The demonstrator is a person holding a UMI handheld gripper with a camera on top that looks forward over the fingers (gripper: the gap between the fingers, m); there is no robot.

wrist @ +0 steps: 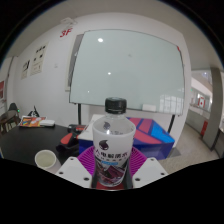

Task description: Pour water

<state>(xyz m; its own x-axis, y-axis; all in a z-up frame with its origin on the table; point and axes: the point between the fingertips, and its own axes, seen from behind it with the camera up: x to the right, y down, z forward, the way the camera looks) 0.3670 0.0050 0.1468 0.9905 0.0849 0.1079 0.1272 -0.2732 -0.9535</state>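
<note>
A clear plastic bottle with a black cap and a purple-and-white label stands upright between my fingers. Both magenta pads press on its lower sides, so my gripper is shut on the bottle. The bottle looks lifted above the dark table. A small white paper cup stands on the table to the left of the fingers, apart from the bottle.
A large whiteboard stands beyond the table. A stack of books or papers lies at the far left of the table. Red, blue and pink objects lie behind the bottle to the right.
</note>
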